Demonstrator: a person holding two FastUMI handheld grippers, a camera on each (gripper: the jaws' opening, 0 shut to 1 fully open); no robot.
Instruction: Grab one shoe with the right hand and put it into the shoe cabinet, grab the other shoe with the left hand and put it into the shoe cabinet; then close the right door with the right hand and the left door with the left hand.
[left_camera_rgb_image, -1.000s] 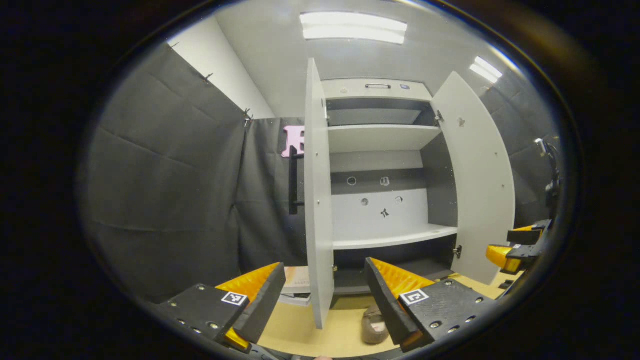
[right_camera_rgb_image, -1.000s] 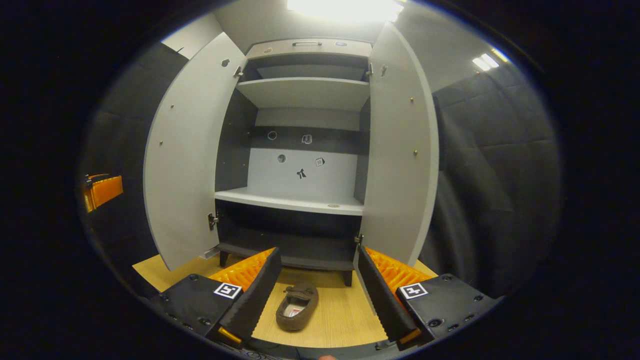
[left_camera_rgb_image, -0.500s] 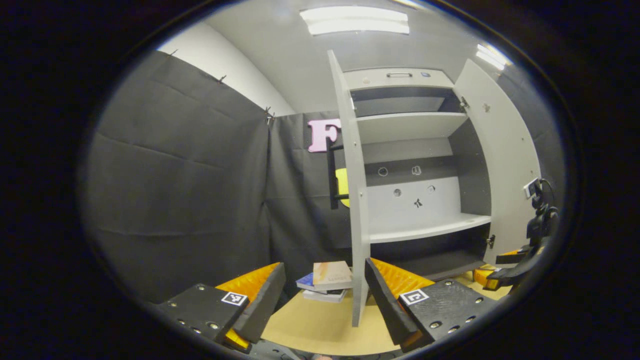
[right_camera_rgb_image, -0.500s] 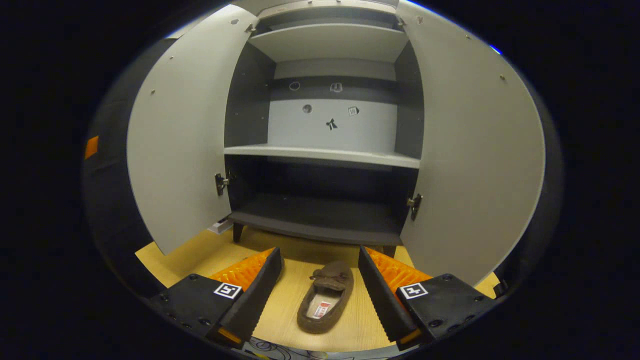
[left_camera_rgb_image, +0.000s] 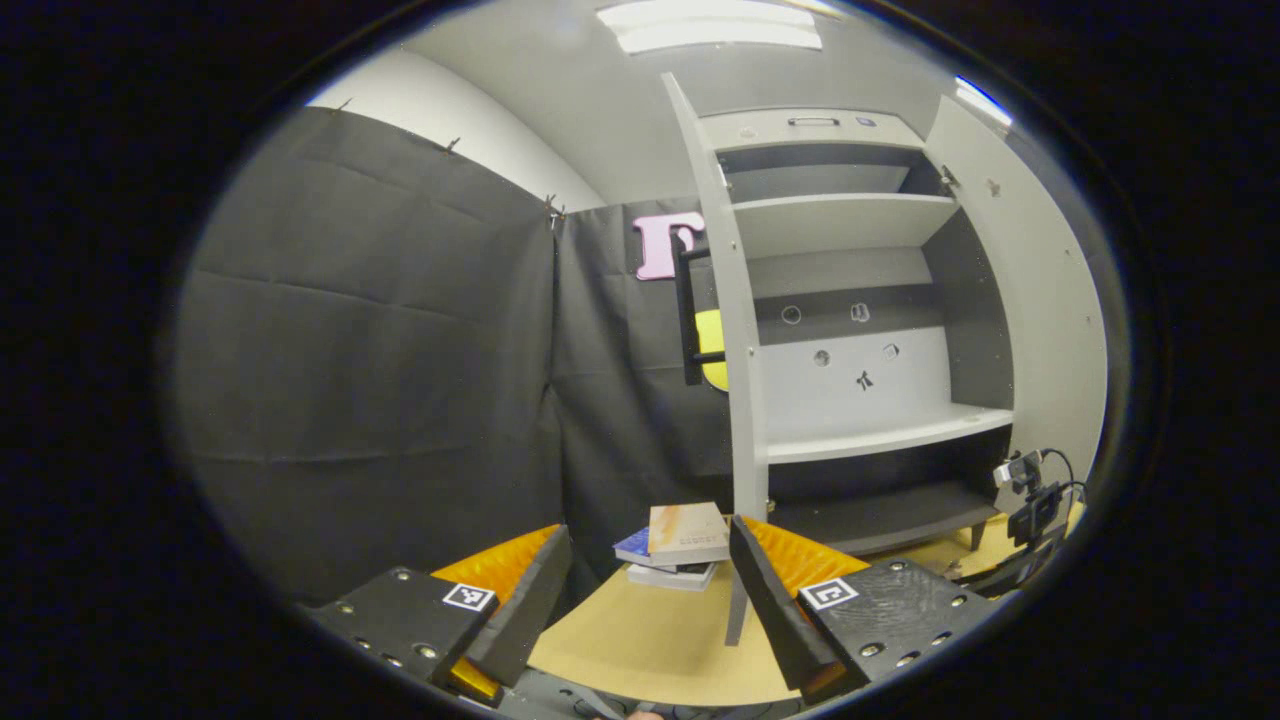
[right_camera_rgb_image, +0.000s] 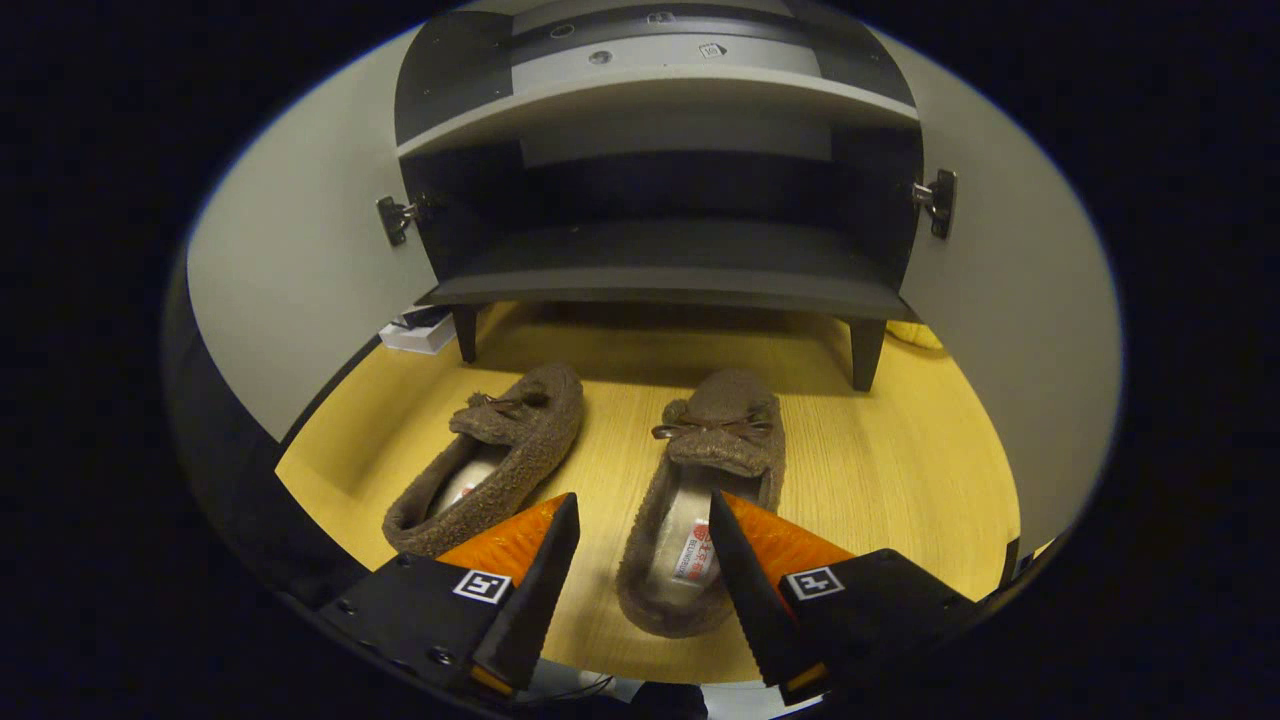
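On my yellow wood floor (right_camera_rgb_image: 900, 480): two brown shoes, left shoe (right_camera_rgb_image: 495, 460) and right shoe (right_camera_rgb_image: 705, 500), before the shoe cabinet (right_camera_rgb_image: 660, 270), both doors open. Right hand-held gripper (right_camera_rgb_image: 640, 590) spread wide over the right shoe; left hand-held gripper (left_camera_rgb_image: 650, 600) wide, empty, facing books (left_camera_rgb_image: 680, 545).

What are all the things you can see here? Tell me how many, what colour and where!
shoes: two, fuzzy brown, on the floor before the cabinet, left shoe and right shoe.
cabinet: one, grey and dark, both doors open, shelves bare.
left door: one, grey, swung open, black handle.
right door: one, grey, swung open.
books: small stack, left of the cabinet on the floor.
floor: yellow wood.
ceiling light: white, overhead.
left gripper: open, held over the floor near the books.
right gripper: open, around the right shoe's heel end, not closed on it.
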